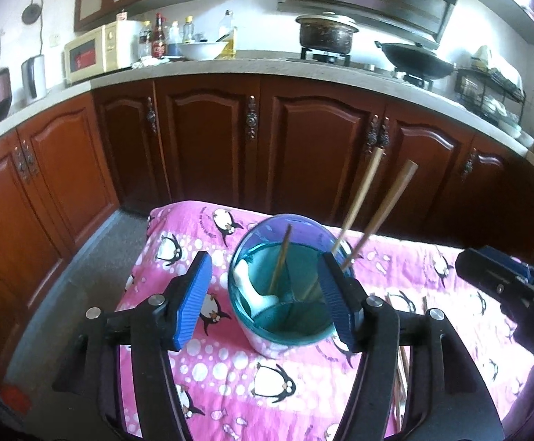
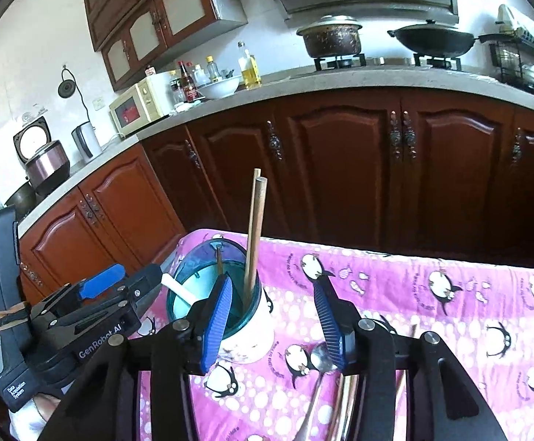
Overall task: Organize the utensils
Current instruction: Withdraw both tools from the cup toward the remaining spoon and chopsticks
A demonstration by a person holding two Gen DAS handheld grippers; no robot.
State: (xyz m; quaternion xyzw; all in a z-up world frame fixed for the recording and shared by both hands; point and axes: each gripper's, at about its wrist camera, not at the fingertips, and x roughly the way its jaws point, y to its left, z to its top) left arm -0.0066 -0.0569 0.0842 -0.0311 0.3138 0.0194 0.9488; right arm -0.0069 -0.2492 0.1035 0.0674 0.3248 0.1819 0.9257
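Cup (image 1: 285,294) stands on the pink penguin cloth (image 1: 230,386), two chopsticks (image 1: 362,213) leaning out toward 1 o'clock, a white spoon (image 1: 256,290) inside.

Left gripper (image 1: 263,301): fingers apart, straddling the cup, pads not pressing.

Right gripper (image 2: 274,316): fingers apart, empty; its left pad sits just beside the cup rim.

Metal spoon (image 2: 318,371) and more chopsticks lie loose at 6 o'clock.

Risk: either finger clipping the rim or the leaning sticks would likely tip the unheld cup and spill it.

Home kitchen: wood cabinets (image 1: 208,139), microwave (image 1: 94,53), pot on stove (image 1: 326,35), wok (image 1: 417,59).
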